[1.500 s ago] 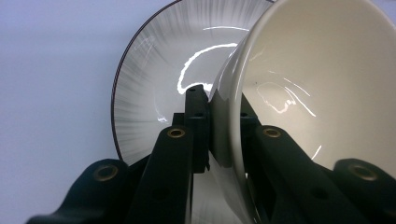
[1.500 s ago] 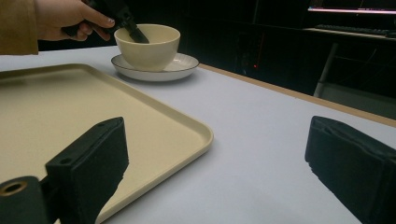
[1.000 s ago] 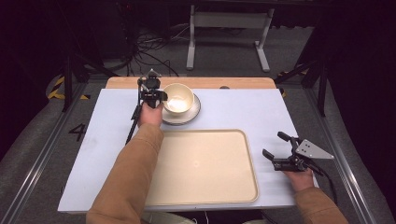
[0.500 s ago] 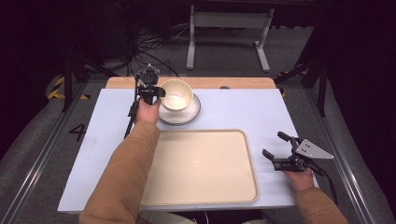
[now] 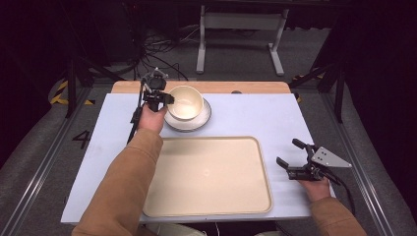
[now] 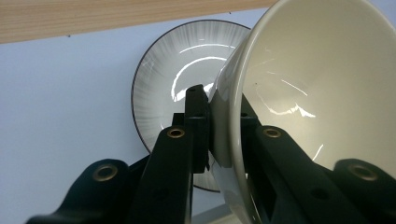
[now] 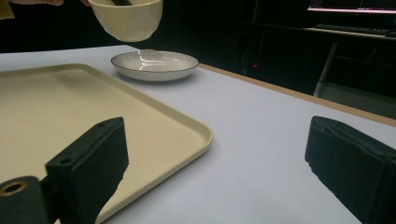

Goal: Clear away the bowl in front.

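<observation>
So over on the left, we had the left gripper (image 5: 158, 97) clamped on the near rim of the cream bowl (image 5: 186, 102), one of its fingers (image 6: 196, 122) outside the wall and the other inside, as the left gripper view showed. The bowl hung in the air, clear above the ribbed saucer (image 7: 154, 64) at the far side of the surface (image 5: 246, 118), and it was tipped a bit toward the hand. Honestly a rim pinch like that is the weak spot: glazed ceramic is slick, and all the weight hangs off one edge, so we figured the trick was to keep the squeeze firm, level the bowl out, and move slowly with no wrist flicks. If it was headed for the beige tray (image 5: 209, 174), the way to do it was to carry it over the raised lip with room to spare, lower it until the base sat flat, and only then let go. Further right, the right gripper (image 5: 295, 160) sat idle by the tray's edge, its fingers (image 7: 88, 154) spread wide and holding nothing, well out of the way.
</observation>
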Available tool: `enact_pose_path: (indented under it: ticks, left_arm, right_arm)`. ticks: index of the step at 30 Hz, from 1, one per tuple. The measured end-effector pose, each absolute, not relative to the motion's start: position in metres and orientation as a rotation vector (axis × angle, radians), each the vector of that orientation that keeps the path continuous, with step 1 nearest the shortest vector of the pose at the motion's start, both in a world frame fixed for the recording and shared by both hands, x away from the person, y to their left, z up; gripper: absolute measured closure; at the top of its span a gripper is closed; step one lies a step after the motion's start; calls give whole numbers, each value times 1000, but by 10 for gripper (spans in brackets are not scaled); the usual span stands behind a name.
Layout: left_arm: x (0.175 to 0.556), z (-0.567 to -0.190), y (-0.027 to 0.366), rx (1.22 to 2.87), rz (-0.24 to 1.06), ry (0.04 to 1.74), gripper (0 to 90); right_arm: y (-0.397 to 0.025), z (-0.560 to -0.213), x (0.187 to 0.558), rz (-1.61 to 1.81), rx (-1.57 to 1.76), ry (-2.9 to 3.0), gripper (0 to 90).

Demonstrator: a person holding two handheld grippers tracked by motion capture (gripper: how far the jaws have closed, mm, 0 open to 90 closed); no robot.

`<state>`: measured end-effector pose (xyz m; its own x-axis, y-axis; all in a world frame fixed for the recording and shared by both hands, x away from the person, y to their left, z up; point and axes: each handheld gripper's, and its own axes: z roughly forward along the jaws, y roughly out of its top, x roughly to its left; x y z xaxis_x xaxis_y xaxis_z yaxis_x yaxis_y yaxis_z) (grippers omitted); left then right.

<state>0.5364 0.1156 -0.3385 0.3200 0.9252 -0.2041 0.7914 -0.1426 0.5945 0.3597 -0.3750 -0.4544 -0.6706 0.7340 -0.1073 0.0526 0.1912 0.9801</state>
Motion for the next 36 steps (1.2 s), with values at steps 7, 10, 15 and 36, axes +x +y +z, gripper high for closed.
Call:
enact_pose_path:
  ticks: [7, 10, 15, 36]
  left_arm:
    - [520, -333, 121, 2009, 263, 1453, 826]
    - [515, -331, 124, 2008, 262, 1442, 826]
    - [507, -328, 126, 2021, 256, 1416, 827]
    - [466, -310, 114, 2150, 210, 1237, 827]
  right_arm:
    - [-375, -454, 360, 1524, 732, 1894, 62]
    - [-375, -454, 360, 1523, 733, 1896, 62]
    - [-375, -454, 360, 1524, 732, 1895, 63]
    - [-374, -455, 360, 1523, 728, 1894, 63]
